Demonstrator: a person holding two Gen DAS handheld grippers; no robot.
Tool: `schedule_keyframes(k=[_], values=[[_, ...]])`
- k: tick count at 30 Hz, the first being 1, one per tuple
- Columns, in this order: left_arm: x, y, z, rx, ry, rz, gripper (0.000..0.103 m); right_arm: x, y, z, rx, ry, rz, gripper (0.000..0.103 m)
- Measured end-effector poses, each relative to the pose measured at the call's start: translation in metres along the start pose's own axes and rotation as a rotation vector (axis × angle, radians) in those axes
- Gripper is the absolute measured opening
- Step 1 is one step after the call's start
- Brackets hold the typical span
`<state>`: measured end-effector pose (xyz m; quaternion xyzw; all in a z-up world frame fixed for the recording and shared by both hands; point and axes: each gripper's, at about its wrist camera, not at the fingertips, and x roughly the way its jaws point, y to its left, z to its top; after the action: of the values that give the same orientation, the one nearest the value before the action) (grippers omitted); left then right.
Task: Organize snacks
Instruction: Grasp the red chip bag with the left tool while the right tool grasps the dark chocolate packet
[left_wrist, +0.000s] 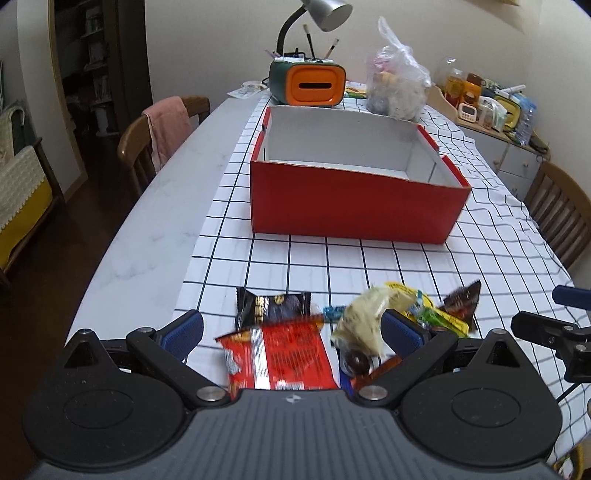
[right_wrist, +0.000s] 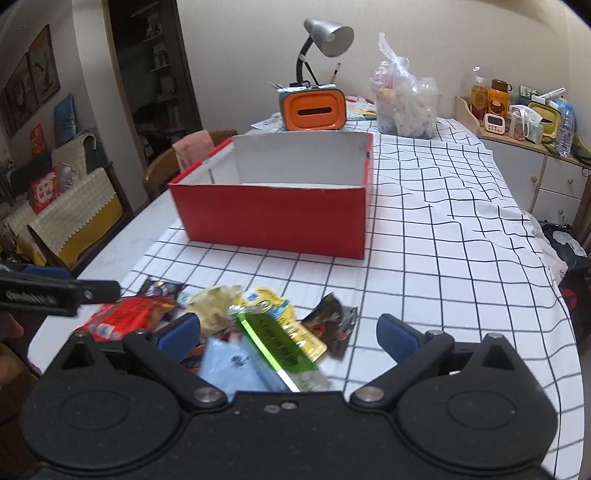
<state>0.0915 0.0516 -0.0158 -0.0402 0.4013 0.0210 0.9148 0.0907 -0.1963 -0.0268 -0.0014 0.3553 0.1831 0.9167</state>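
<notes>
A pile of snack packets lies at the near edge of the checked tablecloth. In the left wrist view my left gripper (left_wrist: 293, 332) is open above a red packet (left_wrist: 284, 354), with a black packet (left_wrist: 275, 306) just beyond and a cream packet (left_wrist: 365, 321) by its right finger. In the right wrist view my right gripper (right_wrist: 288, 334) is open over a green packet (right_wrist: 275, 343), a pale blue packet (right_wrist: 229, 365) and a yellow packet (right_wrist: 284, 314). An open red box (left_wrist: 354, 206) with a white inside stands further up the table, and no snacks show in it.
Behind the box (right_wrist: 273, 218) are an orange and green desk organiser with lamp (left_wrist: 308, 81) and a full clear plastic bag (left_wrist: 399, 81). Wooden chairs (left_wrist: 155, 140) stand at both sides. A sideboard with bottles (right_wrist: 517, 122) is at the right.
</notes>
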Motion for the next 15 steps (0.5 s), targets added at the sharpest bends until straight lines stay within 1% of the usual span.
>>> schedule_keyframes(k=[2, 5, 9, 11, 15], values=[[0.011, 0.003, 0.003, -0.016, 0.032, 0.013, 0.103, 0.006, -0.007, 0.003, 0.010, 0.006, -0.005, 0.102], [0.029, 0.008, 0.003, -0.038, 0.101, 0.020, 0.103, 0.019, -0.019, 0.008, 0.037, 0.025, -0.008, 0.102], [0.050, 0.015, 0.000, -0.075, 0.201, 0.017, 0.103, 0.043, -0.033, 0.012, 0.088, 0.075, -0.014, 0.095], [0.058, 0.016, -0.003, -0.081, 0.227, 0.023, 0.103, 0.053, -0.035, 0.014, 0.103, 0.094, -0.014, 0.094], [0.070, 0.019, -0.007, -0.095, 0.271, 0.029, 0.102, 0.078, -0.034, 0.013, 0.119, 0.152, -0.013, 0.083]])
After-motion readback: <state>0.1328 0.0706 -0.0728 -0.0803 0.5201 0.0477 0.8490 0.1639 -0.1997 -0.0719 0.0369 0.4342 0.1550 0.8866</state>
